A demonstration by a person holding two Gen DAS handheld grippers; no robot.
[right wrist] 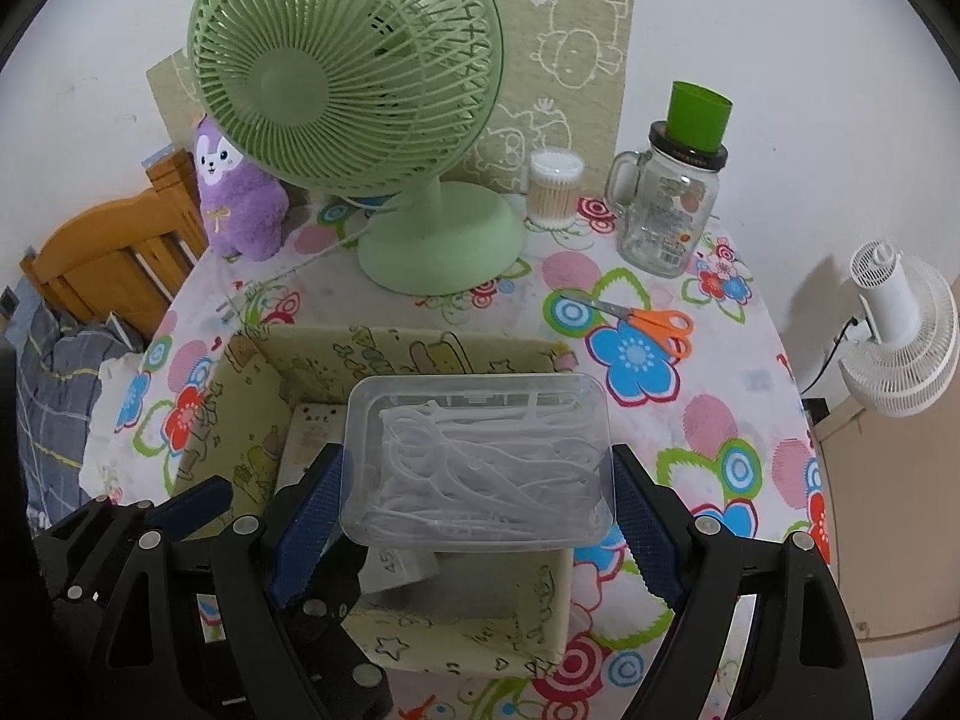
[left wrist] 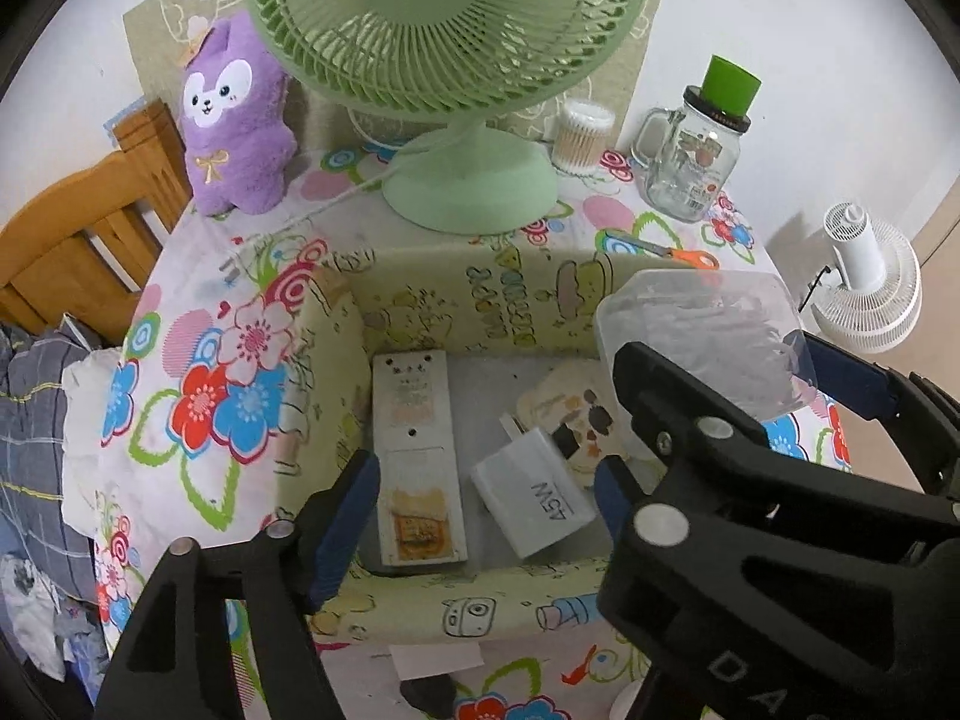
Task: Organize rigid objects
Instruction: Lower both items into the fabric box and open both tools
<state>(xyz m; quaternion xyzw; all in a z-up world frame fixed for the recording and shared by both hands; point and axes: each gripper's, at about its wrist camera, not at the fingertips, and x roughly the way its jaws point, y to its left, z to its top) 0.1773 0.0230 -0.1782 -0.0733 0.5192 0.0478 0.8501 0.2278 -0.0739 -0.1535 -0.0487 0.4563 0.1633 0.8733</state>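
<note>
A yellow cartoon-print fabric box (left wrist: 480,258) (right wrist: 408,348) stands on the flowered tablecloth. Inside it lie a white remote (left wrist: 414,456), a white charger marked 45W (left wrist: 534,498) and a small printed card (left wrist: 570,414). My left gripper (left wrist: 480,501) reaches down into the box with its jaws open. The remote and charger lie between its fingers, and neither pad presses on them. My right gripper (right wrist: 477,504) is shut on a clear plastic case of white floss picks (right wrist: 480,462) (left wrist: 702,330), held above the box's right side.
Behind the box stand a green table fan (right wrist: 432,252), a purple plush toy (left wrist: 237,120), a cotton-swab tub (right wrist: 555,186) and a glass mug jar with a green cup (right wrist: 672,204). Orange scissors (right wrist: 654,324) lie at the right. A white fan (right wrist: 900,336) stands beyond the table edge.
</note>
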